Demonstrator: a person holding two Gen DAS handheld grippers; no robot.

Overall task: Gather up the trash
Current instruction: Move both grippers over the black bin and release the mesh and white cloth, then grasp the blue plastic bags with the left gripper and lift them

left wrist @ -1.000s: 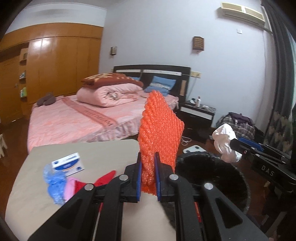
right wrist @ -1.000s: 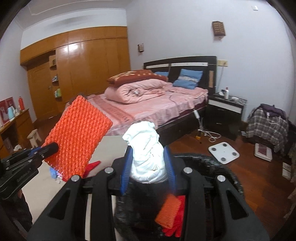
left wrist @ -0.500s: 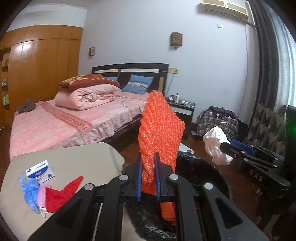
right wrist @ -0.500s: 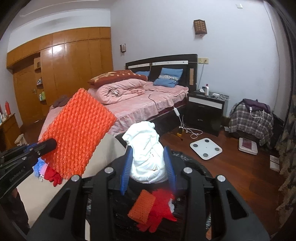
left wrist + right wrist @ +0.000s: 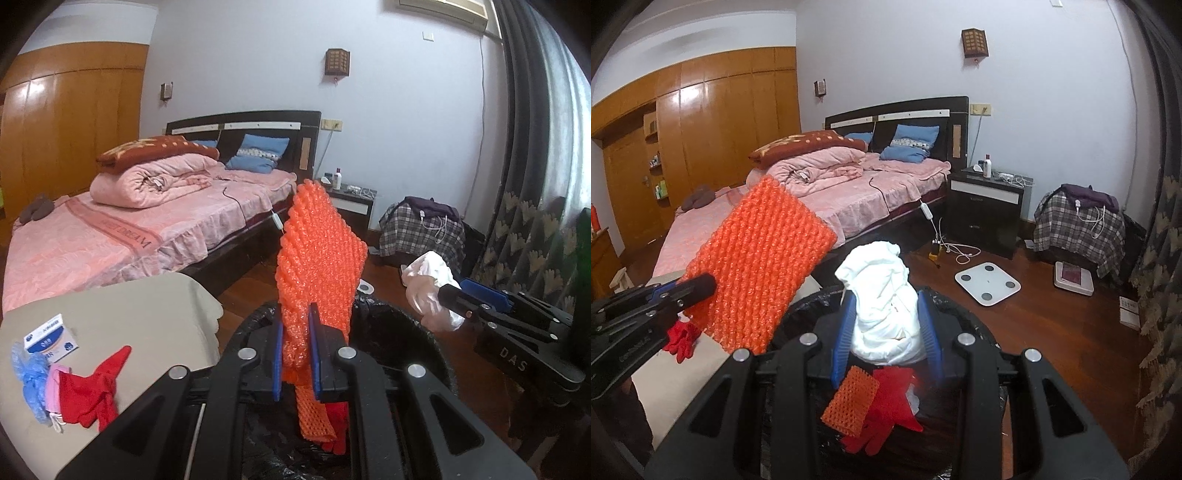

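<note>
— So, what's in your bin [image 5: 979, 325]?

— Look down past your right gripper [image 5: 886, 332]: the black-lined bin already holds a small orange mesh piece [image 5: 849, 406] and a red glove [image 5: 886, 410], lying together at about 6 o'clock in the right view.

— And what are you carrying?

— Your left gripper [image 5: 295, 354] is clamped tight on the bottom edge of an orange foam net [image 5: 317, 266], a bumpy, knit-like sheet standing upright over the bin's rim [image 5: 406, 325]. Your right gripper's blue pads pinch a crumpled white wad [image 5: 882, 302], soft and creased, just above the bin's opening. In the left view that wad [image 5: 430, 291] shows at 3 o'clock.

— What's left on the table [image 5: 129, 314]?

— At 8 o'clock in the left view you have a red cloth [image 5: 92, 391], something pink [image 5: 55, 384], a blue mesh puff [image 5: 31, 380] and a small white-and-blue box [image 5: 50, 338], all bunched on the beige top.

— The room?

— You face a bed [image 5: 110, 236] with pink covers at 11 o'clock, a wooden wardrobe [image 5: 66, 129] behind it, a dark nightstand [image 5: 986, 206], and a white scale [image 5: 988, 282] on the wood floor [image 5: 1052, 332].
</note>
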